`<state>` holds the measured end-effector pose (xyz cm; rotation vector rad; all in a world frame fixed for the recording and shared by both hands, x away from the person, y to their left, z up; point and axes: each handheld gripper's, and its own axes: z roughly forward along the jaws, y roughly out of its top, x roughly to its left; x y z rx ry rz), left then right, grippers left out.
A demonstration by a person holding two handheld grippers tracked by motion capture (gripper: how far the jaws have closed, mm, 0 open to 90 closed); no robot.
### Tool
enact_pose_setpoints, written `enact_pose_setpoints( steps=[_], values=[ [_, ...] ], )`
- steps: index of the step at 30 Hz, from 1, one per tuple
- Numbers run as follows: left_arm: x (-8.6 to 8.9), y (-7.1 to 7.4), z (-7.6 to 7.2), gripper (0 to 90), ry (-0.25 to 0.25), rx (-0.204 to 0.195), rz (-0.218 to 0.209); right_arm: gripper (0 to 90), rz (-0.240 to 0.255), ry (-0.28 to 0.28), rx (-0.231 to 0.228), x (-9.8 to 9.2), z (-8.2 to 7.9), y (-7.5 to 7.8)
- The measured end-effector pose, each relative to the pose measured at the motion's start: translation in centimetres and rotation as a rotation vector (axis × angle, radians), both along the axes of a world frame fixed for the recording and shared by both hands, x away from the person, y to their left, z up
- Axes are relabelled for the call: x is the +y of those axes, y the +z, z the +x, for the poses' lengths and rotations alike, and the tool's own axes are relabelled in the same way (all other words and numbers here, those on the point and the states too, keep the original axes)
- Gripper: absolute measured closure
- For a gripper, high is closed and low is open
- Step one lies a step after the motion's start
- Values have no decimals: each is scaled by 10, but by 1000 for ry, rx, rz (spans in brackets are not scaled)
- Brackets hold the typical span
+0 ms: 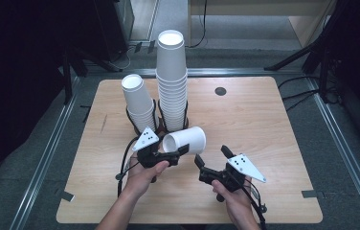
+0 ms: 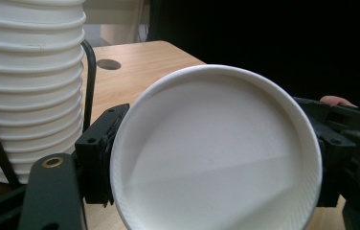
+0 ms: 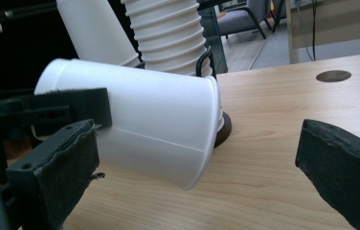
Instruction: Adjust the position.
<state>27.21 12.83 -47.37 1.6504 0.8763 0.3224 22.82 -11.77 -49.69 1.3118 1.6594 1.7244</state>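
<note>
The paper cup [image 1: 186, 140], light, thin-walled and easily crushed, hangs on its side just in front of the tall stack of cups [image 1: 172, 81], pinched at its rim by the left gripper [image 1: 180, 152], so the wide-open right gripper [image 1: 211, 155] should take its stiffer base gently.

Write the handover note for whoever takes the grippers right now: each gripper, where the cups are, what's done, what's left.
Left gripper: jaws shut on a single paper cup, gripped near its open mouth and held on its side above the table.
Right gripper: jaws open, holding nothing, just right of the cup with its jaws pointing toward it.
Tall stack and short stack: both stand in black wire holders at the back of the table, the short one leaning left.
Done: one cup is off the stacks and in hand.
Left: probably passing the cup to the right gripper or placing it; its destination isn't evident.
</note>
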Motion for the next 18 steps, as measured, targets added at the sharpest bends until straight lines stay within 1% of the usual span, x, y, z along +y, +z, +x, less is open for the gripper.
enact_pose_setpoints(
  steps=[3,5,7,9,11,13,14,16,18],
  values=[
    [0,-1,0,242,4,-2,-1,37,58,-17,36,0,1,0],
    [0,-1,0,241,6,-4,-1,63,81,-27,59,0,2,0],
    [0,-1,0,241,5,-5,-3,67,110,-27,92,0,3,1],
    [0,-1,0,241,5,-5,-4,67,138,-21,115,-1,4,1],
    [-1,-1,-1,241,8,-7,-6,58,162,-18,154,-2,6,1],
    [-1,-1,-1,241,8,-11,-5,39,188,-17,181,-4,7,1],
    [-1,-2,-1,241,10,-12,-6,29,208,-13,205,-5,8,1],
    [-2,-2,-1,242,9,-14,-7,16,231,-18,236,-7,9,1],
    [-3,-2,-2,241,8,-13,-7,0,270,-18,275,-8,10,1]
  ],
)
